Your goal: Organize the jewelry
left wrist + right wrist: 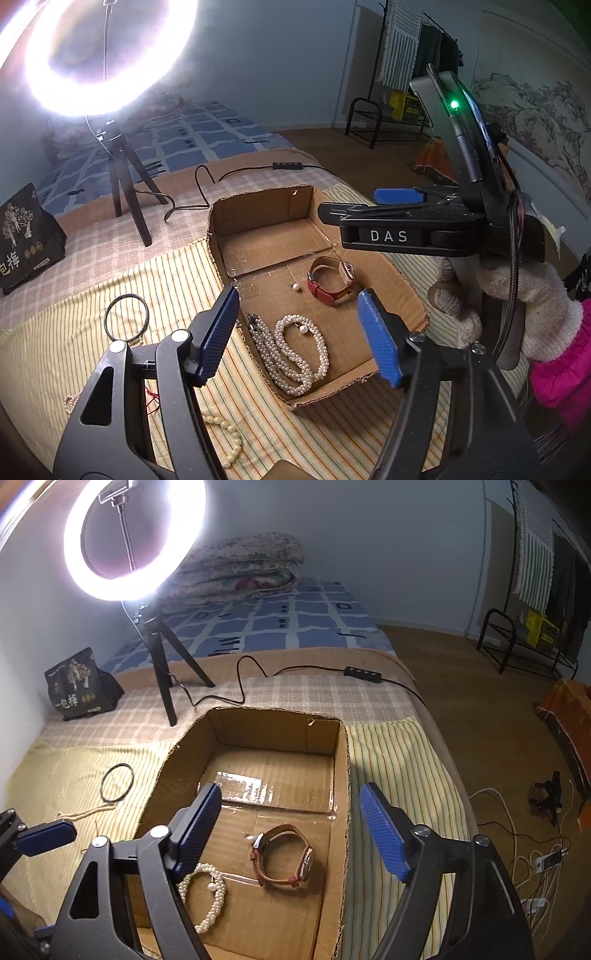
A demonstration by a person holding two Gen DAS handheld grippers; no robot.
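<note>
both the left gripper and right gripper gape empty over the box; only the left view shows beads at seven o'clock outside it; watch inside

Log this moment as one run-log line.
left gripper: open, empty | right gripper: open, empty | cardboard box: pearl necklace, watch | outside box: black bangle, bead strand

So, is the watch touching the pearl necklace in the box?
Apart. The left wrist view shows bare cardboard between the watch and the pearl necklace; the right wrist view shows this gap too.
</note>
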